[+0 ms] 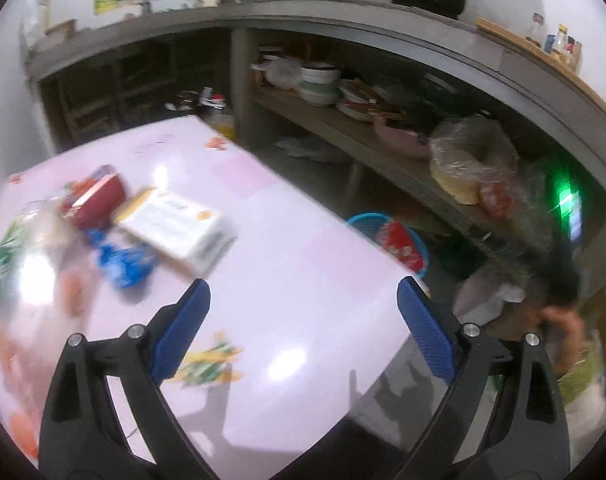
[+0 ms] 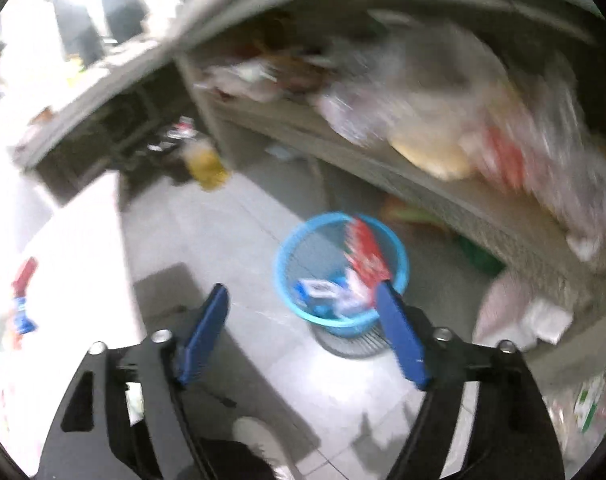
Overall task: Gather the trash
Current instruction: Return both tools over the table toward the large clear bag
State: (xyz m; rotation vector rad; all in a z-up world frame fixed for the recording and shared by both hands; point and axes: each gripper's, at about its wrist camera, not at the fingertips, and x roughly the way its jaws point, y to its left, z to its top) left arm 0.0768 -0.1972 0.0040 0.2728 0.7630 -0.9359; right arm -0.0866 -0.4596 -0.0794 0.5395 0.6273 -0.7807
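Left gripper [image 1: 303, 296] released and empty above pink table [image 1: 303, 240], right gripper [image 2: 303, 300] released and empty above blue basket [image 2: 399, 256] on floor, red wrapper [image 2: 365, 256] inside basket, white box [image 1: 179, 228], red box [image 1: 99, 200] and blue wrapper [image 1: 123, 260] at table's far left

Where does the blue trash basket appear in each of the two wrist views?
Left wrist: blue trash basket right of centre, on the floor, partly hidden behind the table edge.
Right wrist: basket at centre, beyond the open tongs.
Shared landmark: the clear bag with yellow contents on the shelf.
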